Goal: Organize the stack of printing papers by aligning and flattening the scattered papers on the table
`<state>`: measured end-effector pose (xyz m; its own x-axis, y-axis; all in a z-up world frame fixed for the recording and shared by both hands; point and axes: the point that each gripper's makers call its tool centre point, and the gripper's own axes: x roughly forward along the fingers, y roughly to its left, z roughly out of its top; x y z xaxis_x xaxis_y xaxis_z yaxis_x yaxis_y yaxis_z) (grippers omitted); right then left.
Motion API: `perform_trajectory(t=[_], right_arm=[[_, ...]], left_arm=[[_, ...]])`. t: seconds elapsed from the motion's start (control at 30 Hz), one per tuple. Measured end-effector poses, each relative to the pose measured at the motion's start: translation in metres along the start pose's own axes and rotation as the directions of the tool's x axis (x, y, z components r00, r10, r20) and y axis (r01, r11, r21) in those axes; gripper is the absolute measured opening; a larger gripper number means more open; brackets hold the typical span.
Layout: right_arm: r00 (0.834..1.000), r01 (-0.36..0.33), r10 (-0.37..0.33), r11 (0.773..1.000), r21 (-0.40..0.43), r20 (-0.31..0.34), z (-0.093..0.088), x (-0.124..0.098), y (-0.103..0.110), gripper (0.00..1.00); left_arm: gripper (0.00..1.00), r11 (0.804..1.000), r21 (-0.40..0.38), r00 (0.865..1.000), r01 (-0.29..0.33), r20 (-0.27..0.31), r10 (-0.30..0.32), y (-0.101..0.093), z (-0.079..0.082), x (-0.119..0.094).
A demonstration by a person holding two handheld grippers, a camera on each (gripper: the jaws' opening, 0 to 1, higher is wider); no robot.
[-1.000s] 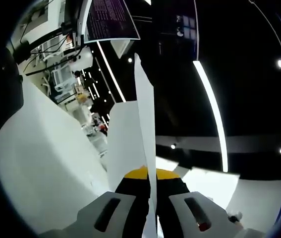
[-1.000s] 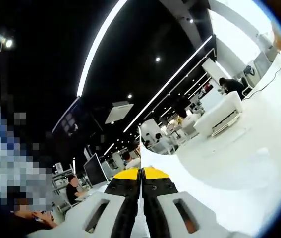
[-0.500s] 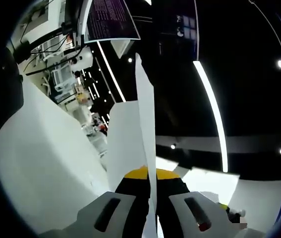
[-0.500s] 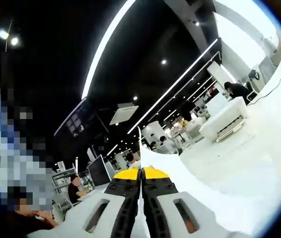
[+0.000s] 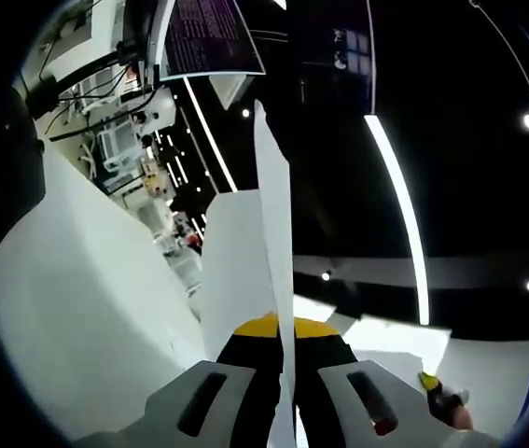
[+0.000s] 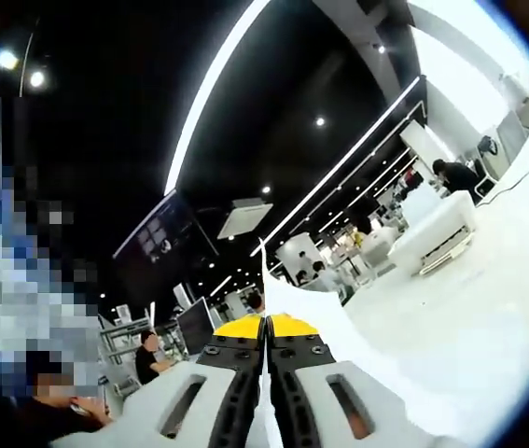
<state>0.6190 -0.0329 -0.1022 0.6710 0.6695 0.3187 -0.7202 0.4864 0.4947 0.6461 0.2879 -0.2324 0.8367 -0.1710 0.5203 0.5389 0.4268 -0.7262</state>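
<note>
White printing paper (image 5: 273, 215) stands on edge in the left gripper view, rising straight up from my left gripper (image 5: 280, 327), which is shut on its lower edge. A broader part of the sheet fans out to the left of the yellow fingertips. At the lower right of that view a yellow-tipped black end of my right gripper (image 5: 432, 385) pokes in. In the right gripper view my right gripper (image 6: 266, 322) is shut on paper (image 6: 306, 303) too; the sheet comes to a point above the jaws and slopes down to the right.
A large white surface (image 5: 77, 308) fills the left side, with a dark monitor (image 5: 206, 35) and lab equipment above it. Long ceiling light strips (image 5: 395, 205) cross a black ceiling. Farther off are a white bench (image 6: 437, 233), a seated person (image 6: 455, 173) and another monitor (image 6: 194, 322).
The right gripper's yellow tip has risen into the lower right of the left gripper view. The right gripper view has tilted slightly. Both grippers stay shut on the paper.
</note>
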Motion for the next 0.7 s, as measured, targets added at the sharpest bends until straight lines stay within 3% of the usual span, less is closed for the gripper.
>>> perform_trajectory(t=[0.7], right_arm=[[0.996,-0.089,0.089,0.996,0.001,0.024,0.017,-0.002,0.038,0.0]], left_arm=[[0.06,1.0,-0.002,1.0,0.001,0.001,-0.001,0.0,0.0,0.0]])
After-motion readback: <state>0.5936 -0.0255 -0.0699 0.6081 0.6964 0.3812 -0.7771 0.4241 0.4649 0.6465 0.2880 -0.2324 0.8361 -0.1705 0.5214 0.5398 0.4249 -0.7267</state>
